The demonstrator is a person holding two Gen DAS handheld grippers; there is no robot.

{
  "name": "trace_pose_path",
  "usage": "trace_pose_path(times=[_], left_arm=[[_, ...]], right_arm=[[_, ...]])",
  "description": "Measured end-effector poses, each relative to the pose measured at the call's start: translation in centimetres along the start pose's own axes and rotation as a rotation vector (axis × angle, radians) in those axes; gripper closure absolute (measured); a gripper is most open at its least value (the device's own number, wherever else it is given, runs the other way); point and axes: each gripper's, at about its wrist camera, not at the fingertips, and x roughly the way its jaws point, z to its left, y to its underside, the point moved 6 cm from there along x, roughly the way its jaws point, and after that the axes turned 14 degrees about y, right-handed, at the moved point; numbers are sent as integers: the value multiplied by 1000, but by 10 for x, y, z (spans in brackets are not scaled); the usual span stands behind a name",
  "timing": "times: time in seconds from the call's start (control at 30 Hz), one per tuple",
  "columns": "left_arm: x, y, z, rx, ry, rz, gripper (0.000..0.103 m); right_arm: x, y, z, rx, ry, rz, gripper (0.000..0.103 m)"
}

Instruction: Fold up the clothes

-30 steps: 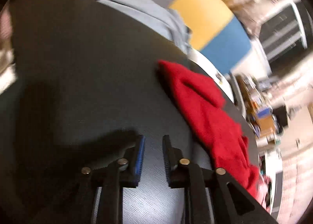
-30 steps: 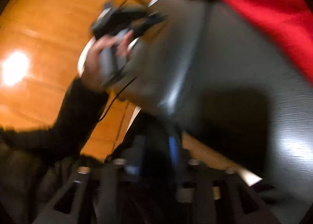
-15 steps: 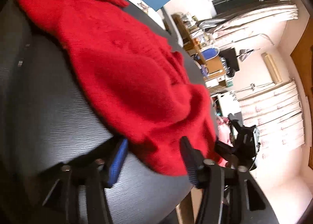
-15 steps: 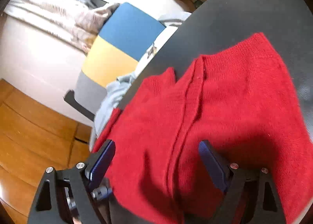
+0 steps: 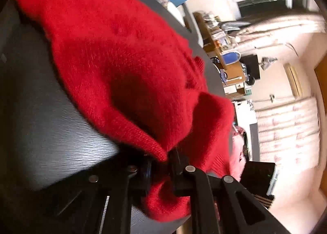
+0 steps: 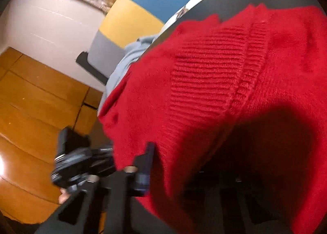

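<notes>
A fuzzy red sweater lies crumpled on the black table, with its near edge hanging over the rim. My left gripper is closing its jaws, and they pinch a fold of that edge between the pads. In the right wrist view the red sweater shows its ribbed hem and fills most of the picture. My right gripper is closing on the cloth. One blue-padded finger shows and the other is buried under the fabric. The left gripper's dark body sits just to the left.
A pale blue garment is heaped at the table's far edge, beside a chair back in blue, yellow and grey. Orange wooden floor lies below the table's edge. Cluttered shelves stand beyond the table.
Half a second ago both grippers stood wide open around the sweater's edge. Both have since closed on the fabric, and the right one has pushed in closer.
</notes>
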Motion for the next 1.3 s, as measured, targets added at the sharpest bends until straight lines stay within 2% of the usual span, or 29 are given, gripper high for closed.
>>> trace_pose_path(times=[0.17, 0.23, 0.27, 0.3, 0.37, 0.4, 0.47, 0.5, 0.57, 0.6, 0.67, 0.77, 0.83, 0.93, 1.03, 1.1, 1.13, 1.17, 1.2, 1.23, 1.3], left_arm=[[-96, 4, 6, 98, -4, -81, 93], [-133, 10, 14, 125, -34, -85, 93], [-150, 14, 19, 136, -65, -78, 94], [-167, 18, 27, 146, -122, -75, 96], [-188, 20, 36, 167, -203, -71, 97], [-197, 18, 39, 180, -245, -77, 95], [-211, 8, 38, 210, -308, -104, 90], [-214, 2, 34, 227, -327, -120, 87], [-208, -18, 14, 277, -329, -165, 82], [-200, -27, 3, 304, -325, -173, 81], [-176, -47, -16, 368, -333, -164, 80], [-128, -75, -43, 504, -325, -108, 79], [-86, -90, -51, 566, -319, -33, 78], [-44, -105, -45, 634, -360, 35, 78], [-4, -121, -26, 692, -464, 104, 78], [14, -125, 0, 714, -584, 159, 77], [11, -125, 10, 713, -599, 154, 75], [2, -126, 14, 707, -581, 127, 75], [-7, -127, 17, 699, -571, 103, 75], [-16, -129, 20, 684, -582, 87, 75], [-43, -132, 33, 652, -628, 47, 75]], right_arm=[[7, 54, 59, -138, -137, 123, 95], [16, 88, 81, -214, -189, 229, 91], [21, 100, 90, -250, -198, 276, 91], [26, 114, 98, -284, -211, 337, 86], [36, 141, 112, -351, -234, 506, 55], [36, 145, 115, -392, -203, 531, 29], [36, 149, 121, -464, -148, 573, 26], [33, 143, 123, -480, -143, 567, 26], [13, 119, 122, -498, -125, 490, 26], [4, 97, 124, -487, -128, 423, 26], [-19, 44, 124, -446, -132, 219, 25], [-21, -24, 109, -368, -33, 28, 24], [-3, -56, 90, -300, 32, 16, 24], [45, -87, 62, -269, 193, 78, 25], [89, -106, 26, -252, 366, 185, 28], [107, -120, 22, -264, 427, 211, 28], [114, -128, 25, -276, 445, 212, 28], [122, -135, 28, -294, 463, 211, 28], [133, -141, 32, -326, 483, 204, 24], [144, -146, 36, -357, 502, 197, 14], [169, -155, 50, -420, 543, 183, 0]])
